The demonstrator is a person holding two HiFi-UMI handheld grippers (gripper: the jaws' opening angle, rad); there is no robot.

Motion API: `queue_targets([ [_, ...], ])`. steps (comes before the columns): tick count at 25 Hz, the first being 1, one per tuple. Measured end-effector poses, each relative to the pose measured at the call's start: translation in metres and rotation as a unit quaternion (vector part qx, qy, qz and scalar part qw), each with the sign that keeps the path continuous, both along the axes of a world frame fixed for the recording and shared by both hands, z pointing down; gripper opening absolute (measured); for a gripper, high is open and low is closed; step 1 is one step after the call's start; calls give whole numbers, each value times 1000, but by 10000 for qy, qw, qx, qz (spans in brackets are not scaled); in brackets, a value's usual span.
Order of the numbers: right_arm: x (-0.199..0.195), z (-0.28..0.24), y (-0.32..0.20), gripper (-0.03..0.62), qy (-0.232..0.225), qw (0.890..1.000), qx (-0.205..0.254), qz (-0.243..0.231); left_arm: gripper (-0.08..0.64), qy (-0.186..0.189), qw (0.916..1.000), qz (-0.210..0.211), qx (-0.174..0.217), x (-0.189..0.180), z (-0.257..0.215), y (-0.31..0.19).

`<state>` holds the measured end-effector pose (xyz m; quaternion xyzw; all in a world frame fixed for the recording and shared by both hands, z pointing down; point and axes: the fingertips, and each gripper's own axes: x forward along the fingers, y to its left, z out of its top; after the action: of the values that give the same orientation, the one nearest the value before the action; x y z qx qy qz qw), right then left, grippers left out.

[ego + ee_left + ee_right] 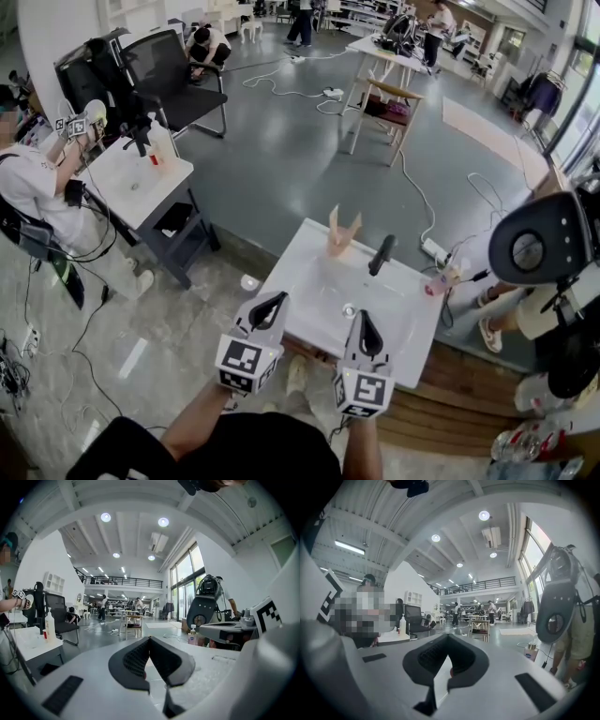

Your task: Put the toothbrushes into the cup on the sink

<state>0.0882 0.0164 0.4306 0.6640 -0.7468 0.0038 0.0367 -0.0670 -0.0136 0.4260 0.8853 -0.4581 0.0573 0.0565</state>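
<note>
A white sink [309, 258] stands in front of me with a black faucet [382, 254] at its back edge and a drain [349, 309] in the basin. At the back rim a pale orange thing [342, 232] sticks up in a V; I cannot tell cup from toothbrushes in it. My left gripper [278, 298] hovers over the sink's near left edge, jaws shut and empty. My right gripper [363, 319] hangs over the near rim beside the drain, also shut and empty. Both gripper views show closed black jaws, left gripper [149, 639] and right gripper [447, 637], with nothing between them.
A small pink bottle [439, 281] stands at the sink's right back corner. A black round-headed stand [534, 246] rises at the right. To the left, a second sink table [141, 187], a person with grippers and a black chair [173, 80]. Cables cross the floor.
</note>
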Motion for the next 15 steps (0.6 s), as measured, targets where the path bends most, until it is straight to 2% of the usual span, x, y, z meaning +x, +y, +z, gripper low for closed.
queue_targets([
  [15,4,1,-7,-5,-53,10000,-11,-58,3,-48,10000,-49,-61,2,1,-6],
])
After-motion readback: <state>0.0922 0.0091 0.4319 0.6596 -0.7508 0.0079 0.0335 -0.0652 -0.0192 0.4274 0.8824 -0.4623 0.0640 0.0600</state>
